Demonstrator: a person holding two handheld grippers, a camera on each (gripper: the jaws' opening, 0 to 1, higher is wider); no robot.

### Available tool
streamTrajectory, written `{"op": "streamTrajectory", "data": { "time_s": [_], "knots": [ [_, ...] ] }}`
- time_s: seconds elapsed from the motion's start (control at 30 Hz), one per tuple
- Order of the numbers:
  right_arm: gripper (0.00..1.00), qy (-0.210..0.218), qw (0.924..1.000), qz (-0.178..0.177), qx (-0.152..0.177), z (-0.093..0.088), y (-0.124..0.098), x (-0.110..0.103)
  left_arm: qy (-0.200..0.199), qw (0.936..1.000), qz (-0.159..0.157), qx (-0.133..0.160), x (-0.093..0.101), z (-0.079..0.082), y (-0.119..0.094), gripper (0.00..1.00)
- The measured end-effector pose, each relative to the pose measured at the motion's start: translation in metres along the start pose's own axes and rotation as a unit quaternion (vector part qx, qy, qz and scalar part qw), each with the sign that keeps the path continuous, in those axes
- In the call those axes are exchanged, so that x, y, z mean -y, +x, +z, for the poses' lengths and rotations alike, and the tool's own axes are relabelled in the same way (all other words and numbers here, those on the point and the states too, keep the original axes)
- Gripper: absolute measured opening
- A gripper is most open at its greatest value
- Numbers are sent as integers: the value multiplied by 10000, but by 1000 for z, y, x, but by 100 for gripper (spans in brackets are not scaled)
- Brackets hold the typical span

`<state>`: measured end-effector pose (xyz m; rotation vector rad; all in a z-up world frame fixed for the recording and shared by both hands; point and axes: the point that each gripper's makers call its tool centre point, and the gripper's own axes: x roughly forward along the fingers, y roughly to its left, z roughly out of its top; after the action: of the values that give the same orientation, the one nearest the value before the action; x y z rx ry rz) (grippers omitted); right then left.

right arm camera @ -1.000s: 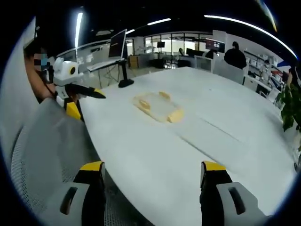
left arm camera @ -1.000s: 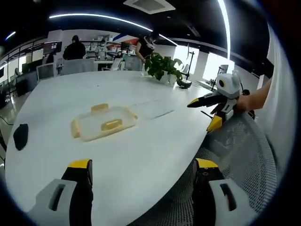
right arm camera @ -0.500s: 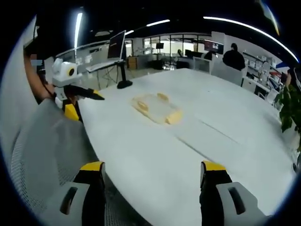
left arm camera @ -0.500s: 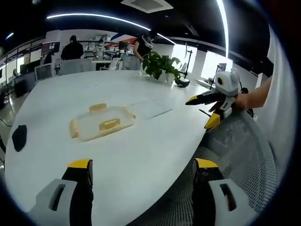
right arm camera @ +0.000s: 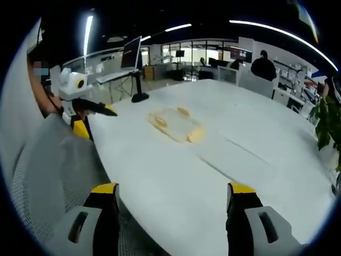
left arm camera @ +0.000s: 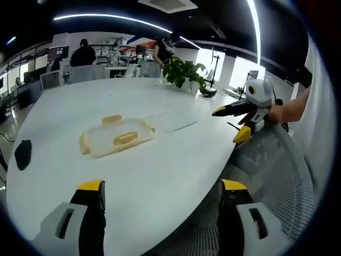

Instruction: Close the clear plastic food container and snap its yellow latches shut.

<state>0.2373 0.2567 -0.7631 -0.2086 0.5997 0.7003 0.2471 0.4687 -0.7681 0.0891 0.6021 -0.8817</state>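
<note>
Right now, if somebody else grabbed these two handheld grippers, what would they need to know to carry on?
Left gripper: open, empty, at the table's near edge.
Right gripper: open, empty, also short of the work.
The clear food container lies flat on the white table, lid apparently on, untouched by either gripper.
Its yellow latches are visible at the sides; whether any are snapped cannot be told.
Done: nothing certain. Left: reach in, press the lid down, snap each latch.
</note>
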Motion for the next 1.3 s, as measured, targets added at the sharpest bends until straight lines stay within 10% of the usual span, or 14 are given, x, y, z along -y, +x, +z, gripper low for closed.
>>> {"op": "streamTrajectory", "data": {
  "time_s": [1.3],
  "knots": [
    [82,-32,9999,-31,-129,-4,0,3,-68,10000,-63,1,2,1,2,87]
  ]
}}
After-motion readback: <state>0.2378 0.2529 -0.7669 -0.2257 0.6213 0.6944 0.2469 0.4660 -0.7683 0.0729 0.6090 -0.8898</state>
